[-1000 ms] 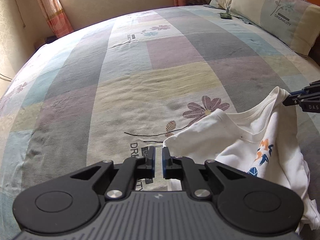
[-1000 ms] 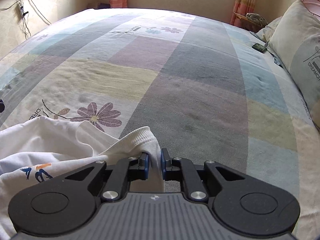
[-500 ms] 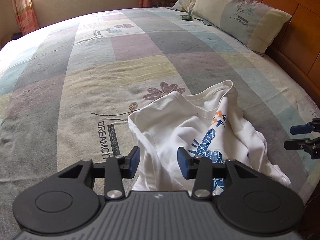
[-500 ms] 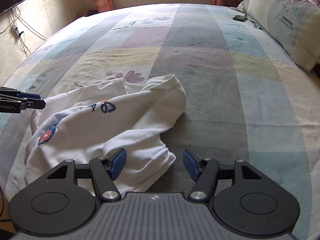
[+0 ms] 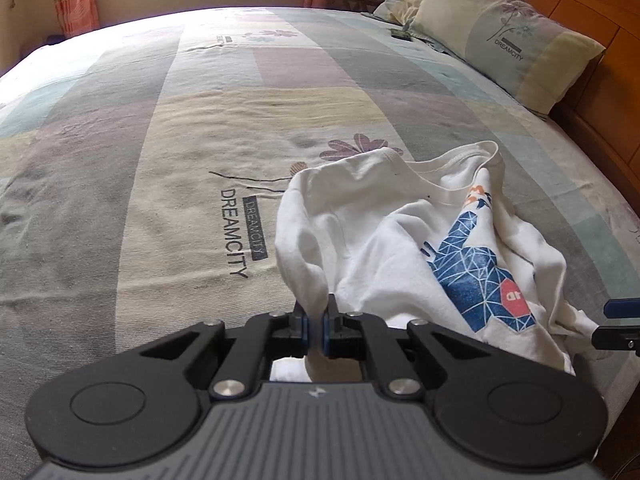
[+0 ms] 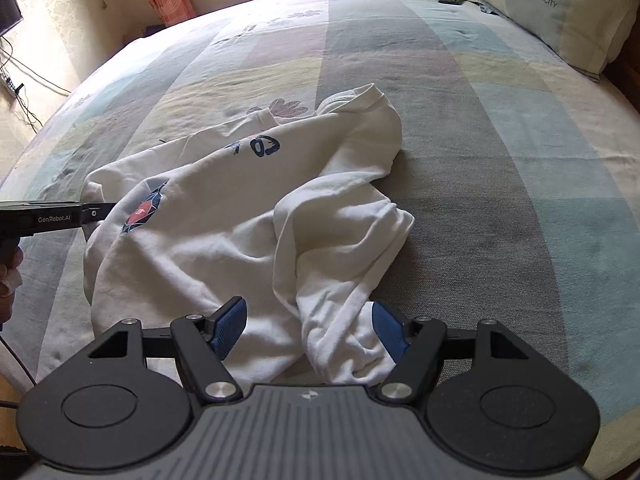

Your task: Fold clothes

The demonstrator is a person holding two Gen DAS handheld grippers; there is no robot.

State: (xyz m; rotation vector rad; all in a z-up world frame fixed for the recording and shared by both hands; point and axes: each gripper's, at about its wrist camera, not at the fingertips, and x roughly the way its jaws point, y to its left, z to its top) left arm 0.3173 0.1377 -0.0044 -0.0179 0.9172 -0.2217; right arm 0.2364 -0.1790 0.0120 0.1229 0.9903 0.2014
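A white T-shirt (image 5: pixel 380 240) with a blue geometric print lies crumpled on the patchwork bed sheet (image 5: pixel 160 160), collar at the far side. My left gripper (image 5: pixel 315 312) is shut on a raised fold at the shirt's left edge, and cloth passes between its pads. In the right wrist view the same shirt (image 6: pixel 224 216) spreads to the left, with the left gripper (image 6: pixel 92 216) at its far left edge. My right gripper (image 6: pixel 308 324) stands wide, its jaws opening. A bunched sleeve end lies between the blue pads (image 6: pixel 230 320), unpressed. The right gripper (image 5: pixel 618 322) also shows at the left view's right edge.
Pillows (image 5: pixel 512 40) lean on a wooden headboard (image 5: pixel 592 80) at the right. A small dark device (image 5: pixel 400 34) lies near them. Curtains and a bedside table stand at the far wall. A person's hand (image 6: pixel 8 280) holds the left gripper's handle.
Both grippers let go of the shirt's shoulders and drew back toward the near edge. The left opened, then shut on a side fold. The right opened wide over the sleeve end.
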